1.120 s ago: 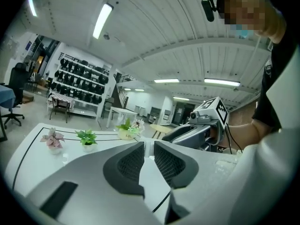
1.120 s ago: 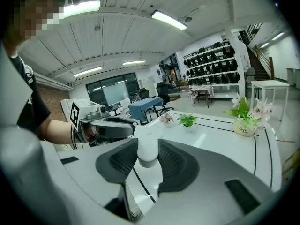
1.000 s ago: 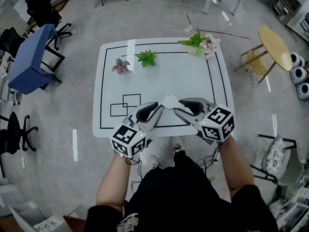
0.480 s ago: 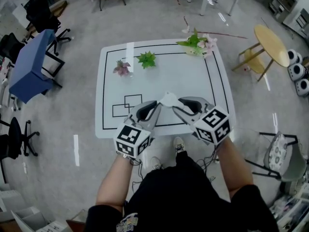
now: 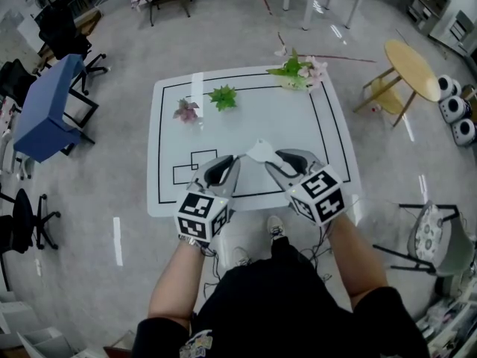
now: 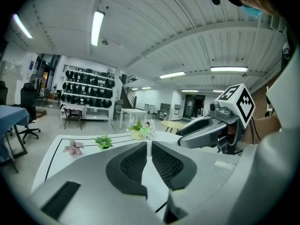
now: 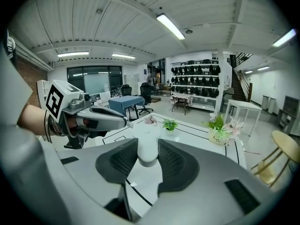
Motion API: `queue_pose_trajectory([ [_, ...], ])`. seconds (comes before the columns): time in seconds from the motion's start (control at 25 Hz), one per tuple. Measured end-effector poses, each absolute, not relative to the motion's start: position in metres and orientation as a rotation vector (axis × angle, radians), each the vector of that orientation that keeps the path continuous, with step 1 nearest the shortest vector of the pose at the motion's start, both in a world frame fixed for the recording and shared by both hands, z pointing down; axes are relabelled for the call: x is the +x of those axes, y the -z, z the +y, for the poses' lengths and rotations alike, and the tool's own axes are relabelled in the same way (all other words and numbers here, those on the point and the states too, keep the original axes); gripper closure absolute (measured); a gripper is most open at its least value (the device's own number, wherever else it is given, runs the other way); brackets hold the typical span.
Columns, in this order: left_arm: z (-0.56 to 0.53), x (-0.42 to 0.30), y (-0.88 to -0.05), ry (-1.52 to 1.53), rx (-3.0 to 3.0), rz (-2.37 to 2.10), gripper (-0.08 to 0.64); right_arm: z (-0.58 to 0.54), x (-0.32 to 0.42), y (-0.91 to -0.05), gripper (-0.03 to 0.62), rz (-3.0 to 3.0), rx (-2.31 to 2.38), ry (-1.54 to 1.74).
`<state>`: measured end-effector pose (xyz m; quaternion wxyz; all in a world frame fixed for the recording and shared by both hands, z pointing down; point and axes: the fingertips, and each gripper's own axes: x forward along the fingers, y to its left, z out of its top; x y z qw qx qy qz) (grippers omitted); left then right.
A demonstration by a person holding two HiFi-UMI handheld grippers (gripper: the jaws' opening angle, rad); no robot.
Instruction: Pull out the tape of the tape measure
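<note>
Over the near edge of the white table (image 5: 171,125), the left gripper (image 5: 237,159) has just been closing its jaws. They now stand nearly together on a thin white strip, by the look of it the end of the tape (image 6: 149,150). Just to its right, held clear of the tabletop between the two grippers, is the tape measure (image 5: 258,152), a small white rounded case. The right gripper (image 5: 271,160) holds that case, its jaws part-way apart and pressed against its sides. The case looks light, hard and smooth (likely slippery under the pads), so a firm squeeze across its flat flanks should suit it. The tape itself is probably thin, springy and inclined to snap back. The end tab is the place to pinch, and the pull should run straight away from the mouth of the case.
</note>
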<state>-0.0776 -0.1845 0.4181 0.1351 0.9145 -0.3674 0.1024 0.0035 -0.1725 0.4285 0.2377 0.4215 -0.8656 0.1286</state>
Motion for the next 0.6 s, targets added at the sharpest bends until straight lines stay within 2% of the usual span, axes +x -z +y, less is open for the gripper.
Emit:
queue_pose_trajectory([
  [0.6,-0.19,-0.09,-0.414,-0.319,2.611,-1.126,0.526,-0.174,0.024,-0.425,0.462,-2.29,1.288,-0.336],
])
